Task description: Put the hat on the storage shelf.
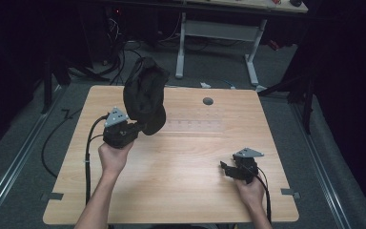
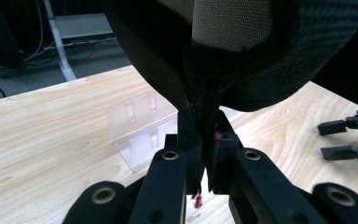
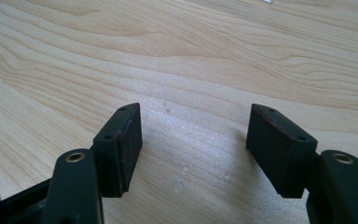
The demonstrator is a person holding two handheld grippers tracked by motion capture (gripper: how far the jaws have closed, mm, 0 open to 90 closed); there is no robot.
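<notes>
Black cap (image 1: 144, 95), mesh-lined, hangs in the air above the worktop's (image 1: 181, 157) left-centre, pinched at its lower edge by the left tool (image 1: 132, 128). High view: cap rises up and slightly right from that tool, crown bulging toward the far edge, its lower part sagging just right of the tool. Left hand (image 1: 112, 157) grips the tool body from below; grey three-cornered plate sits on top, cable trails down the left side. Left gripper view: jaws closed tight on a dark seam of the cap (image 2: 242, 56), fabric squeezed between the pads; pale mesh lining shows w/ light coming through near the top. Small red/pink fleck by the pads, can't tell what it is. Behind the jaws a clear plastic stand (image 2: 142, 133) w/ slots rests on the wood, under the cap and apart from it; in the high view it reads only as a faint pale patch. Right tool (image 1: 228, 169) sits low over the worktop's right-front area, well apart from the cap, held by the right hand (image 1: 251, 190); it also shows at the right edge of the left gripper view. Right gripper view: jaws spread wide, nothing between the pads (image 3: 128, 144), just bare light wood grain below. Round grey grommet (image 1: 208, 101) near the far edge, right of the cap.
</notes>
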